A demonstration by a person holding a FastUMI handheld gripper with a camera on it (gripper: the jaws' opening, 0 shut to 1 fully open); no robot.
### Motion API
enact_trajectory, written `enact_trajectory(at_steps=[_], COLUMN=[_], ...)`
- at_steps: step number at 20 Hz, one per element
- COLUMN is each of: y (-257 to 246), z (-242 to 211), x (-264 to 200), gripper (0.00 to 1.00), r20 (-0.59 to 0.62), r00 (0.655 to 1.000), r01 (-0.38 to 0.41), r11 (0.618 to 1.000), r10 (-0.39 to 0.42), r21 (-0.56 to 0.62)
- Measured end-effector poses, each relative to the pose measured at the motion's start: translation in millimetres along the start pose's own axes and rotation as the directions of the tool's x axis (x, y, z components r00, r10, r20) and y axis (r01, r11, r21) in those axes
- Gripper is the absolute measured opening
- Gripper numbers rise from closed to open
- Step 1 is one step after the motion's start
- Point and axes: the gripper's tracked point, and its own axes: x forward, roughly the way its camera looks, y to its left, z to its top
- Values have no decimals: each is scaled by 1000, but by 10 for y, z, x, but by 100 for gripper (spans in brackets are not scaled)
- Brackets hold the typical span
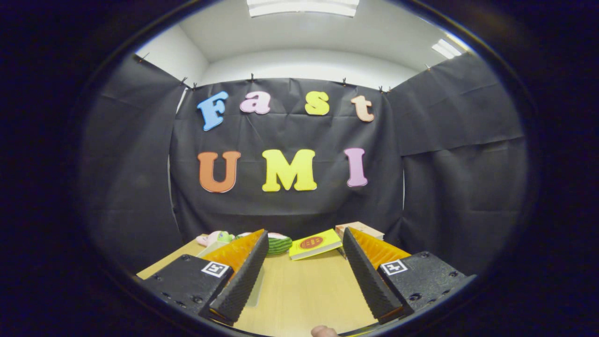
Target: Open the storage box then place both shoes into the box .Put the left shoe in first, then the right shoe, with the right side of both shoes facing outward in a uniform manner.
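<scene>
My gripper is open and held above a wooden table, with nothing between its fingers. Beyond the left finger, at the table's far edge, lie a pink and green soft item and a watermelon-patterned item; they may be the shoes, but the finger hides part of them. A pale clear panel, possibly part of the storage box, shows beside and behind the left finger.
A yellow book lies at the far edge between the fingers. A tan and white box sits behind the right finger. A person's fingertip shows at the near edge. Black cloth walls close the booth.
</scene>
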Motion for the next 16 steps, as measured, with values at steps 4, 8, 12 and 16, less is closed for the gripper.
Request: enact_trajectory(at_steps=[4,8,12,16], y=[-143,-219,-177,-167], z=[-42,-65,-103,-114], x=[-4,20,0,-28], gripper=[100,100,100,100], r20=[5,-9,-18,-22], r00=[1000,999,1000,1000], r01=[22,38,21,15], r11=[999,999,1000,1000], r10=[-22,-39,-22,-16], r21=[-26,-27,-18,-25])
